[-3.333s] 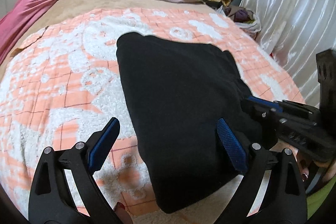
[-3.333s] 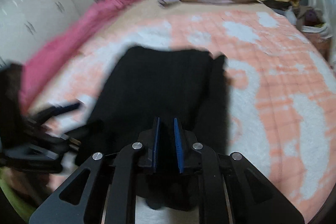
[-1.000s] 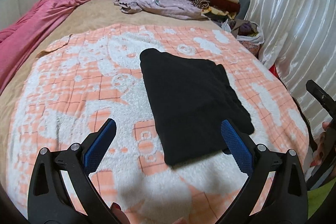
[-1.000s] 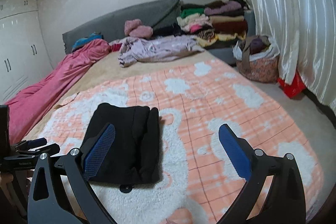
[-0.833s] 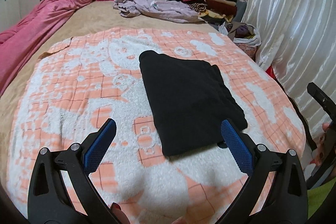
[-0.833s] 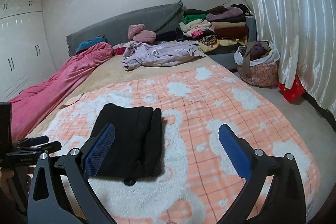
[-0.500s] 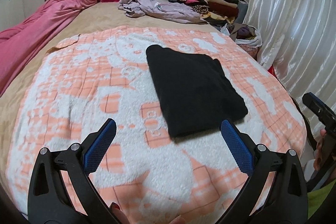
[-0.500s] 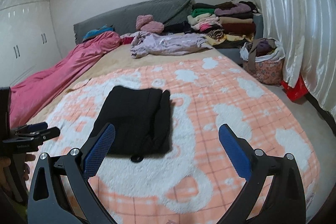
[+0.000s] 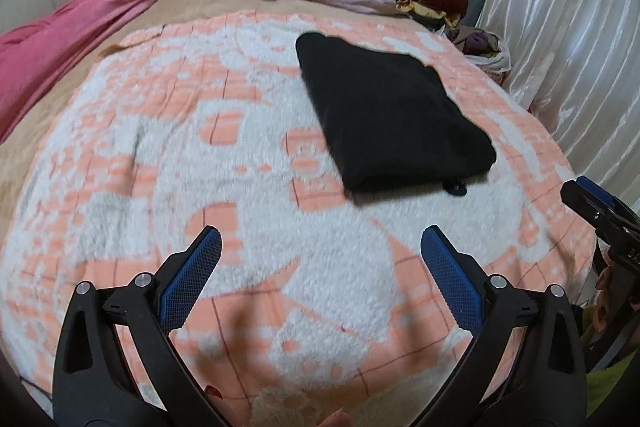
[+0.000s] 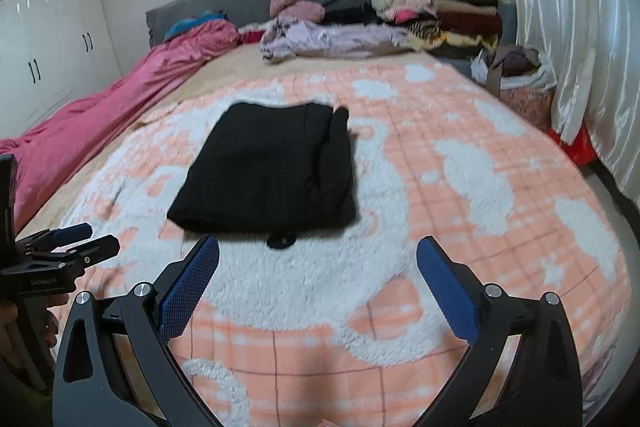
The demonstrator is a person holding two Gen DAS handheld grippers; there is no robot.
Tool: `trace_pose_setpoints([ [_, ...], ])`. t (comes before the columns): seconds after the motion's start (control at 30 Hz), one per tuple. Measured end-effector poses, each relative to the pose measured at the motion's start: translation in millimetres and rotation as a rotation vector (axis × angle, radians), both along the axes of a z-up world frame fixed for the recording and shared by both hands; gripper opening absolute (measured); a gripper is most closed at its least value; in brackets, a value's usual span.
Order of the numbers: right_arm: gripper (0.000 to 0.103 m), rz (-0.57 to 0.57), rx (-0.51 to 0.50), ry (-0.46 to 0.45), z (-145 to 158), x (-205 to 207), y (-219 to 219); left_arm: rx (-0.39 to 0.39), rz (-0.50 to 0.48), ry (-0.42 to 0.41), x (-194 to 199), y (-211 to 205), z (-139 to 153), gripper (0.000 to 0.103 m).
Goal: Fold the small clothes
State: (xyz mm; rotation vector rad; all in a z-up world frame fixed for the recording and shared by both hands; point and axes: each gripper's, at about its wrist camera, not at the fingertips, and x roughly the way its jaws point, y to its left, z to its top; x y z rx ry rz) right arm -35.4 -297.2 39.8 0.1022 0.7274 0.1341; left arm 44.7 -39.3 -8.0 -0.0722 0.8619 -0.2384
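A black garment (image 9: 392, 111) lies folded into a thick rectangle on the orange-and-white blanket (image 9: 224, 187); in the right wrist view the black garment (image 10: 272, 167) rests ahead and slightly left, with a small dark tab poking out at its near edge. My left gripper (image 9: 320, 267) is open, held back from the garment with nothing between its fingers. My right gripper (image 10: 318, 267) is open too, just short of the garment's near edge. Each gripper shows at the side of the other's view.
A stack of folded clothes (image 10: 440, 11) and a loose lilac garment (image 10: 332, 41) lie at the head of the bed. A pink duvet (image 10: 120, 99) runs along the left side. A full bag (image 10: 520, 83) stands on the floor by the white curtain (image 10: 580, 27).
The right gripper let go of the black garment and opened. Both grippers pulled back and up from it, and the left view has swung left, so the garment sits farther off and to the right.
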Motion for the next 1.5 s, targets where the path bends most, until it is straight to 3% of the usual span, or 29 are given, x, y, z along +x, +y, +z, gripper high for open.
trace_pose_setpoints([
  [0.27, 0.099, -0.011, -0.018, 0.067, -15.3, 5.6, 1.9, -0.016, 0.004, 0.018, 1.0, 0.2, -3.9, 0.094],
  [1.5, 0.099, -0.007, -0.037, 0.087, -18.4, 7.8, -0.5, 0.049, 0.036, 0.033, 3.8, 2.4, -4.5, 0.094],
])
